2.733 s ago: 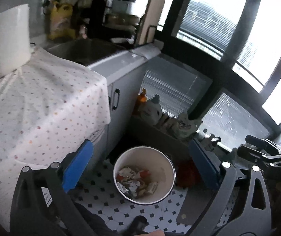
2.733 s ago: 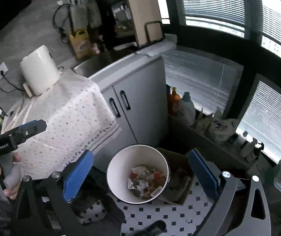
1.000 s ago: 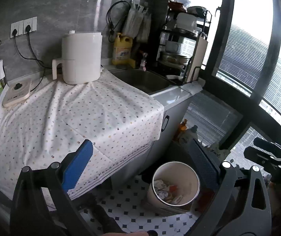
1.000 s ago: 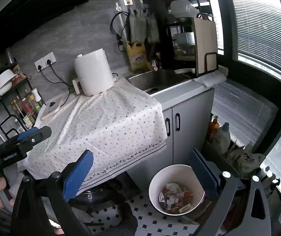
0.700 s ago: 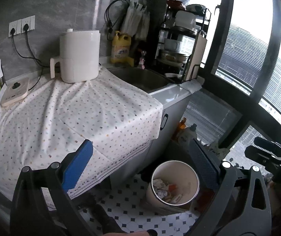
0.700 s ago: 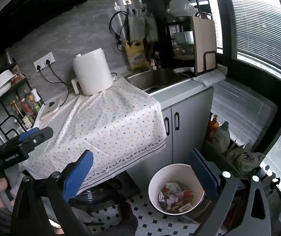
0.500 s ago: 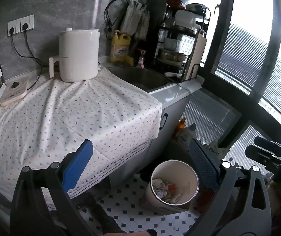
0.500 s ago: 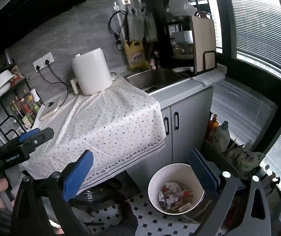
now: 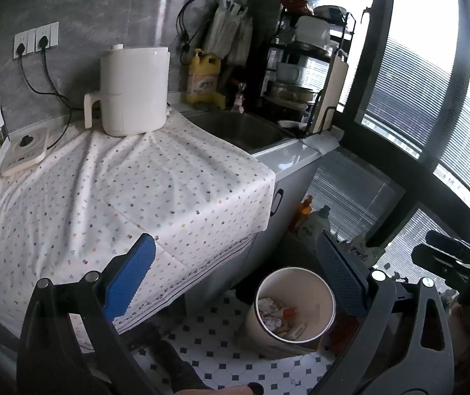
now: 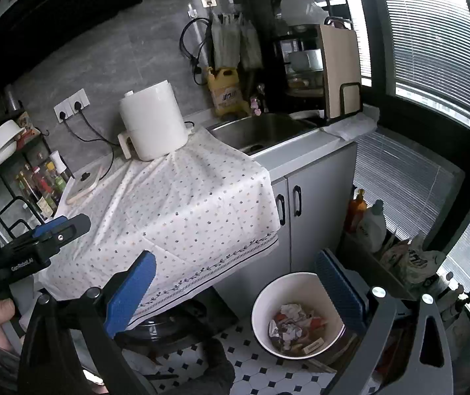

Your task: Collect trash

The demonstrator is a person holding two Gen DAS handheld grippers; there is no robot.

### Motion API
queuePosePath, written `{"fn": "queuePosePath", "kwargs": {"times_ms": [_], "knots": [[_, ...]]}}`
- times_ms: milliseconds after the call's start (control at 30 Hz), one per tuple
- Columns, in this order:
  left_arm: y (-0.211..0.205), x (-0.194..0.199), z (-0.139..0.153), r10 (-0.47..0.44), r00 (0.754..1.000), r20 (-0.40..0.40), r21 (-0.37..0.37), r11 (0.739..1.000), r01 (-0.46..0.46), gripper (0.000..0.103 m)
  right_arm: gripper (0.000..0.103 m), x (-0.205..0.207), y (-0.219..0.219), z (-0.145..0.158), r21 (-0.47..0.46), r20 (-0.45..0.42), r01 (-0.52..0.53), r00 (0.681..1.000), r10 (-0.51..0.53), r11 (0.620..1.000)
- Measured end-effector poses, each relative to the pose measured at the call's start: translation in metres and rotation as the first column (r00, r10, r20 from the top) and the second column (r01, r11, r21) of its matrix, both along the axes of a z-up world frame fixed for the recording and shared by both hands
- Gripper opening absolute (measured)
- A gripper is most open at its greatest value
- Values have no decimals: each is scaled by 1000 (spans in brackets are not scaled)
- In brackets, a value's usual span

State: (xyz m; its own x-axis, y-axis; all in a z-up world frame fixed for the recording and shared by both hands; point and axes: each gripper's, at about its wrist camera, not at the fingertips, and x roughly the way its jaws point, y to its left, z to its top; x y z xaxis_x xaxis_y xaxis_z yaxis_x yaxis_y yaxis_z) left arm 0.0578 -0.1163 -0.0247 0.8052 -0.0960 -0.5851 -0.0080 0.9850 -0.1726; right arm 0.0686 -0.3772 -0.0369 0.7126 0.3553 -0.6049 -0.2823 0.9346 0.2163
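My left gripper point(image 9: 235, 276) has its blue-padded fingers spread wide with nothing between them, and my right gripper point(image 10: 238, 284) is spread the same, empty. Lower right of both views, a white bin point(image 9: 295, 306) point(image 10: 299, 316) stands on the black-and-white tiled floor point(image 9: 235, 358) with crumpled trash point(image 10: 292, 330) inside. A dotted cloth point(image 9: 129, 191) fills centre-left, a white air fryer point(image 9: 134, 90) on its far edge.
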Motion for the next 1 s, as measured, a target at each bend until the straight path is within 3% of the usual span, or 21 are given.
{"fn": "queuePosePath", "kwargs": {"times_ms": [1000], "knots": [[-1,-4,-6,1,1000,-7,-6,1000,-1,97,95,-2,-1,-5,-1,-4,11,1000,-11,1000]]}}
